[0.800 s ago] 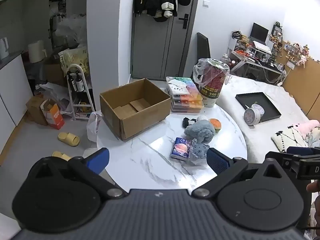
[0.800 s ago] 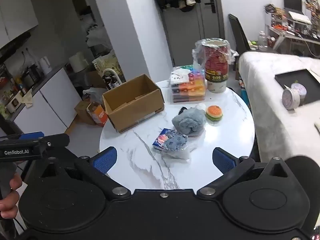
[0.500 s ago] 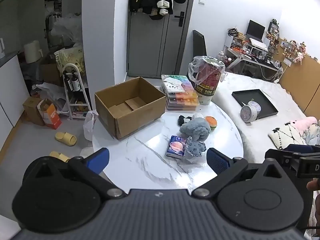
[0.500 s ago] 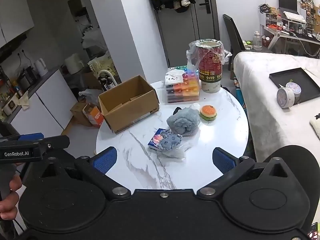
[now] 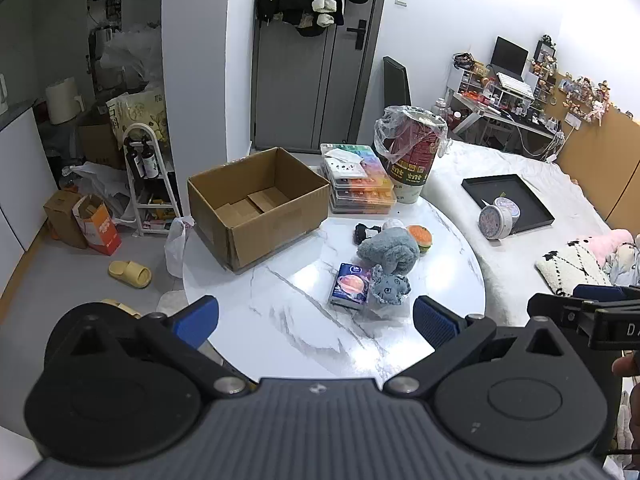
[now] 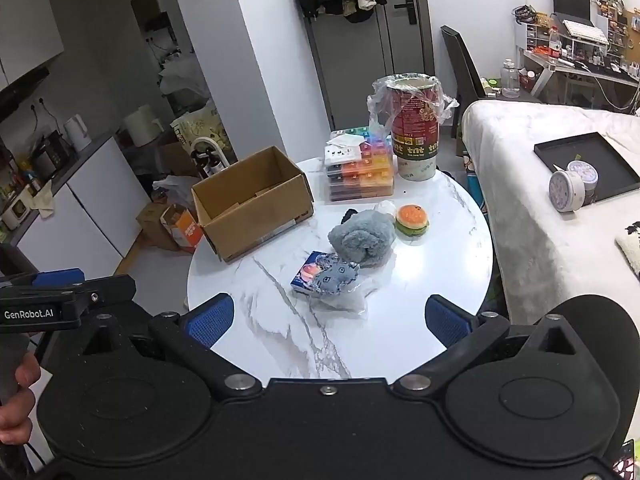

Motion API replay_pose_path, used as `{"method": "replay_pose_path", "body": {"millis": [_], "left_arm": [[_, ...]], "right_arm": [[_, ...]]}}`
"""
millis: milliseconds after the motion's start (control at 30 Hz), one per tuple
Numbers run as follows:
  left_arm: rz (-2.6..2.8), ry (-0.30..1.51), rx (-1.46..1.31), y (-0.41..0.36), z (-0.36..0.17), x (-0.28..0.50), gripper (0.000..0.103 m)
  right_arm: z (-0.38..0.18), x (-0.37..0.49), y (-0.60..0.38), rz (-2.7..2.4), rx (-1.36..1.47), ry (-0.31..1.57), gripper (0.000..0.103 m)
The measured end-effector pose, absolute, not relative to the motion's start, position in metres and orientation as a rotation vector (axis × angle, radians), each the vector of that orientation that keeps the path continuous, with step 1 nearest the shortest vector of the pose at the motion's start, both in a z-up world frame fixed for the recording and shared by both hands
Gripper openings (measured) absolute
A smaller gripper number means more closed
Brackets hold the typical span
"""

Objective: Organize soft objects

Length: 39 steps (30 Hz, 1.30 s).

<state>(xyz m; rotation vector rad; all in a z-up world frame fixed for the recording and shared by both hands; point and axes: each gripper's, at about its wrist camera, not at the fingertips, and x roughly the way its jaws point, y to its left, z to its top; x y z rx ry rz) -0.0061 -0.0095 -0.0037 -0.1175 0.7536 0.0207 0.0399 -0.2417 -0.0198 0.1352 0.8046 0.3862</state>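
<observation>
On the round white marble table (image 5: 288, 320) (image 6: 400, 320) lie a grey plush toy (image 5: 390, 249) (image 6: 362, 240), a small grey-blue plush in clear wrap (image 5: 390, 289) (image 6: 334, 278), a burger-shaped squishy (image 5: 420, 236) (image 6: 412, 220), a small black item (image 5: 362, 233) and a blue tissue pack (image 5: 349, 284) (image 6: 306, 274). An open, empty cardboard box (image 5: 256, 204) (image 6: 252, 200) sits at the table's left. My left gripper (image 5: 316, 316) and right gripper (image 6: 328, 314) are both open and empty, held above the table's near edge, well short of the toys.
A stack of colourful plastic cases (image 5: 358, 178) (image 6: 358, 170) and a red bucket lined with a plastic bag (image 5: 412, 152) (image 6: 414, 136) stand at the table's back. A white-covered bed (image 5: 520, 216) with a black tray (image 5: 506, 200) lies right. Boxes, a rack and slippers (image 5: 130, 274) are on the floor to the left.
Both grippers have drawn back and up from the table, so the table and toys look smaller and farther. Nothing on the table has moved. Both stay open.
</observation>
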Motion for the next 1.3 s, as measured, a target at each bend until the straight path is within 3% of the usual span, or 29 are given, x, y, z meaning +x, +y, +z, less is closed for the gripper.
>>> {"method": "replay_pose_path", "body": {"millis": [1300], "left_arm": [[-0.02, 0.741, -0.089, -0.019, -0.004, -0.017, 0.103]], "right_arm": [[-0.022, 0.029, -0.241, 0.37, 0.129, 0.77, 0.103]]}}
